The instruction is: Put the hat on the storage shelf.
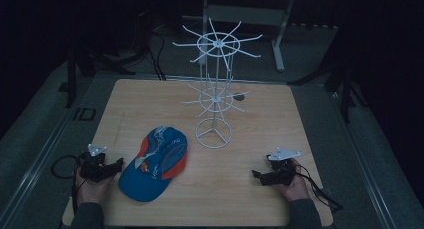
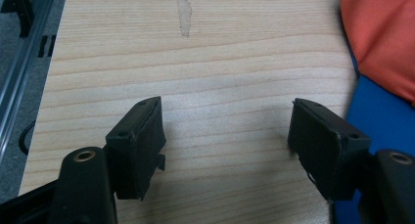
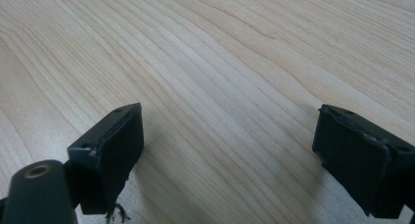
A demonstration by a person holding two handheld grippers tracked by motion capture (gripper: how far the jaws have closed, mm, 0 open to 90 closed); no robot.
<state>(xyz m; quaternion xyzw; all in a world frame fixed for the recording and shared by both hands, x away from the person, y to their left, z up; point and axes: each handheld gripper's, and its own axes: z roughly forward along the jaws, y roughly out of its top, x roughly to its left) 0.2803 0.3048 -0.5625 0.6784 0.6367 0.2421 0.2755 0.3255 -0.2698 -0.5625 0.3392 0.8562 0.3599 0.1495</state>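
The left gripper (image 1: 119, 164) is resting low over the table (image 1: 260, 139), jaws spread with nothing between them, just beside the cap (image 1: 155, 164). The right gripper (image 1: 256, 175) is also gaping empty over bare wood, well apart from the cap. The wire rack (image 1: 215, 89) is standing behind the cap.

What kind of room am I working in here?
Probably a recording lab or test bench: a bare wooden table in a dark room, metal frame rails around it, and only a cap and white wire rack as props.
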